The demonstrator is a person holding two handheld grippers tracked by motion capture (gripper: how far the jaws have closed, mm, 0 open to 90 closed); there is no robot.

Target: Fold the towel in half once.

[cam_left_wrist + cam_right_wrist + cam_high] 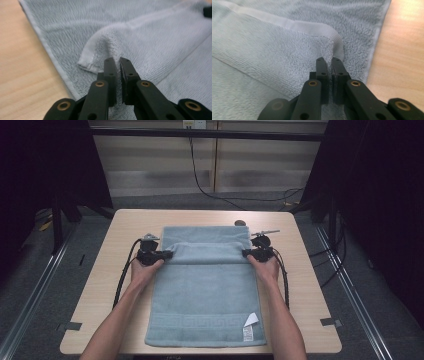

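A light blue towel (205,290) lies flat on the wooden table (115,270), with its far end folded back toward me into a raised band (205,252). My left gripper (167,255) is shut on the left corner of that folded edge (100,53). My right gripper (246,253) is shut on the right corner (332,37). In each gripper view the black jaws pinch a ridge of terry cloth, the left gripper (118,62) and the right gripper (329,61) alike. A white label (248,326) sits at the towel's near right corner.
A small dark round object (240,223) lies on the table just beyond the towel's far right corner. Bare wood runs down both sides of the towel. Black cables (122,275) trail from the grippers along my forearms. Dark curtains and floor rails flank the table.
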